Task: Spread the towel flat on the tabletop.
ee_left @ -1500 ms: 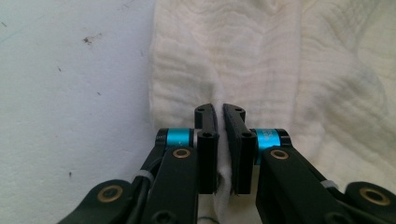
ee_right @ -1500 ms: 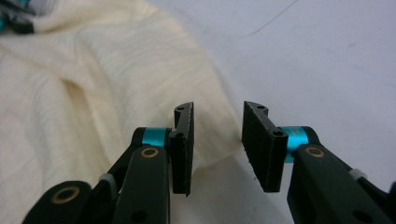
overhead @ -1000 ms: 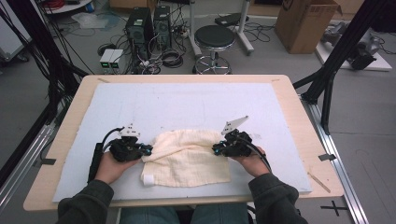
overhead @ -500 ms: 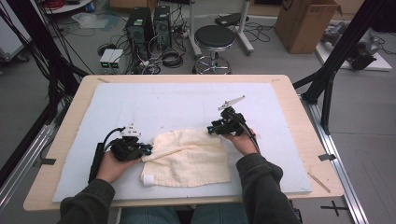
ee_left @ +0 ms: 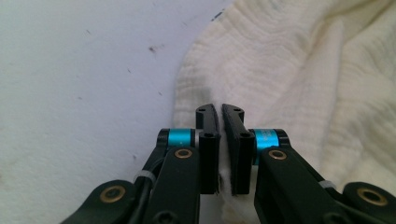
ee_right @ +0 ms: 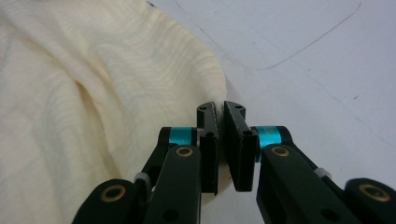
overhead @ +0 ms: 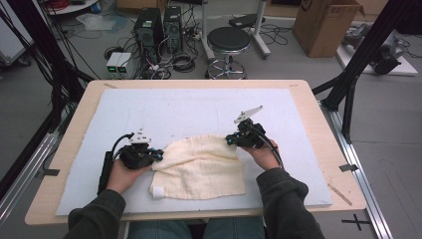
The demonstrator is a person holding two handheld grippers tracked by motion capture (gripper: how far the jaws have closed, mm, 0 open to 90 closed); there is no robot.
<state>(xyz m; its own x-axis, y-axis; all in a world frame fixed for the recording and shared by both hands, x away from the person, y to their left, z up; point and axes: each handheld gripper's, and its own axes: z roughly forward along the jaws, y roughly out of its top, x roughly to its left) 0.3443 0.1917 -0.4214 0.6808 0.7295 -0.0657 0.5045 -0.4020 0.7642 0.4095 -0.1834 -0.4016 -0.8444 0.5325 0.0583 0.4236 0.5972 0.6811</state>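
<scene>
A cream waffle-weave cloth [overhead: 199, 167] lies crumpled on the white mat [overhead: 199, 107] near the front edge. My left gripper [overhead: 158, 155] rests at the cloth's left side. In the left gripper view the left gripper [ee_left: 219, 112] is shut, with a fold of the cloth [ee_left: 303, 70] pinched between its pads. My right gripper [overhead: 230, 141] is at the cloth's far right corner. Its jaws have just closed. In the right gripper view the right gripper [ee_right: 220, 109] stands shut at the very edge of the cloth [ee_right: 93, 93], with a thin bit of the edge between the pads.
The mat covers a wooden table [overhead: 323, 124], with bare mat beyond and to both sides of the cloth. A white label [overhead: 158, 191] shows at the cloth's near left corner. Behind the table on the floor are a stool [overhead: 228, 42], computer cases and a cardboard box [overhead: 323, 25].
The right gripper has moved away from the person along the cloth's right side to its far corner. The cloth's right part is pulled flatter. The left gripper has stayed put.
</scene>
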